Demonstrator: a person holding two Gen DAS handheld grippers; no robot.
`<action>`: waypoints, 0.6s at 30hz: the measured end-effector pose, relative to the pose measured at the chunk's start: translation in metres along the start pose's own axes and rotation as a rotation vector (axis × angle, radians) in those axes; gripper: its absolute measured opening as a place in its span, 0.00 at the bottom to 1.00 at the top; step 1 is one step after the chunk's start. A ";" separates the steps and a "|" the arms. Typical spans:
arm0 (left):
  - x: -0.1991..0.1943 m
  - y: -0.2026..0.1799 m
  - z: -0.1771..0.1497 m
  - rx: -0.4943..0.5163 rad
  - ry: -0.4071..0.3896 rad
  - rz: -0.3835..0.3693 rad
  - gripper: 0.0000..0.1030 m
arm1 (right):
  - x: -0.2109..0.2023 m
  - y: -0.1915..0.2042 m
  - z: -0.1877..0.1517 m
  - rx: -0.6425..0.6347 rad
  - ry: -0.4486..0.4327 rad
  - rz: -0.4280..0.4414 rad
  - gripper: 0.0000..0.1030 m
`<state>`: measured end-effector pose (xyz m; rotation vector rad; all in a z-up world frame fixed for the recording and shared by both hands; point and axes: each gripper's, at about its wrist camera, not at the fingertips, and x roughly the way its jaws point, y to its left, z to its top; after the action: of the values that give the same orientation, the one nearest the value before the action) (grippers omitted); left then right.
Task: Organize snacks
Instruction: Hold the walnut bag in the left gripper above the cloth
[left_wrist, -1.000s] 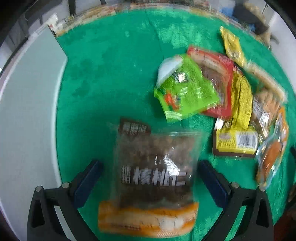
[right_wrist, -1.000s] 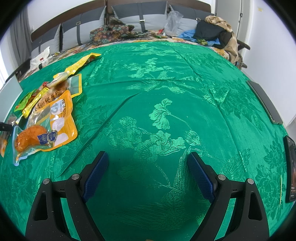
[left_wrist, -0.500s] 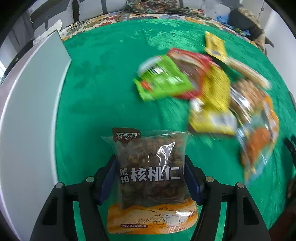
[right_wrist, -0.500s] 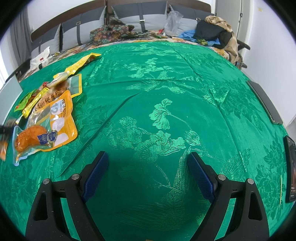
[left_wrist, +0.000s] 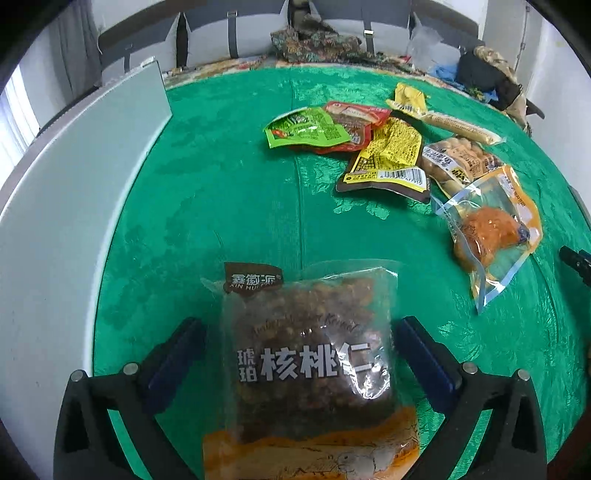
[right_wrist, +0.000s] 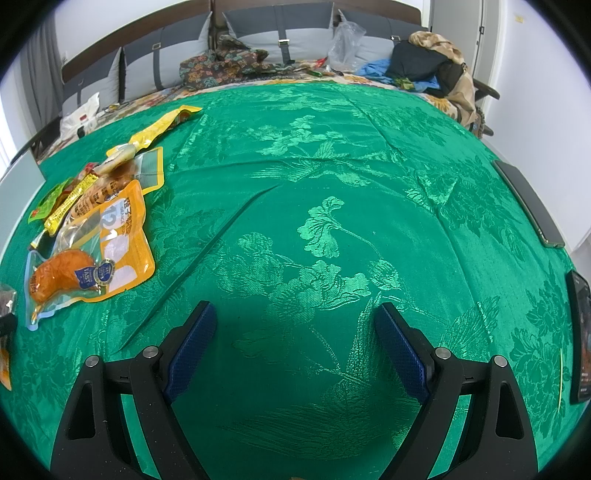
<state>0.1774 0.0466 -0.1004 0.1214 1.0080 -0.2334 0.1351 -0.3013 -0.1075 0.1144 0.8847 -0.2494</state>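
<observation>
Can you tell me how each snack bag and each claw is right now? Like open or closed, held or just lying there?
Left claw: open; jaws just opened, not pressing the bag between them.
Walnut bag: sealed, lying flat, let go.
Right claw: open, holding nothing.
Green packet: sealed, lying partly on the red packet.
Orange pouch: sealed, flat on the green cloth.

Right gripper (right_wrist: 295, 343) just hangs wide open over bare green tablecloth (right_wrist: 332, 184), nothing between its blue pads; snack packets (right_wrist: 92, 236) sit piled off at the left edge.
</observation>
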 end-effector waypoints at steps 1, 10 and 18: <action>-0.001 0.000 -0.003 0.002 -0.023 -0.001 1.00 | 0.000 0.000 0.000 0.000 0.000 0.000 0.88; -0.002 0.004 -0.006 -0.007 -0.045 -0.003 1.00 | 0.000 0.000 -0.001 0.000 0.000 0.000 0.88; -0.002 0.004 -0.007 -0.008 -0.045 -0.003 1.00 | 0.000 0.000 -0.001 0.000 0.000 0.000 0.88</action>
<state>0.1718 0.0520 -0.1020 0.1069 0.9641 -0.2338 0.1342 -0.3016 -0.1075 0.1145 0.8849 -0.2491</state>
